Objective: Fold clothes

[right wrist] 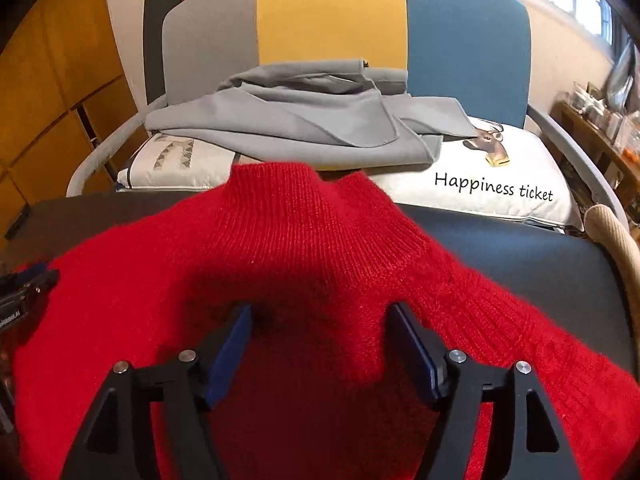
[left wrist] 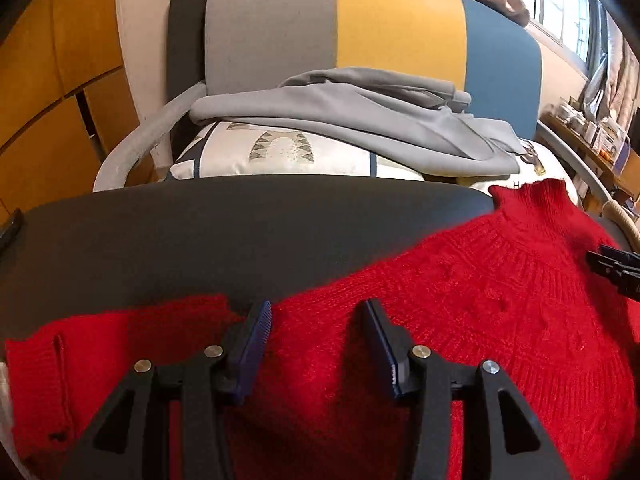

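Daylight comes in from the window (left wrist: 576,4) at upper right, blown out white. Fisheye bends the edges, corners go black. A soft shadow darkens the red sweater (right wrist: 304,280); its near fabric blurs.

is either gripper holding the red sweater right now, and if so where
Nothing is held. The left gripper and the right gripper are both open over the red sweater, with nothing pinched between the fingers.
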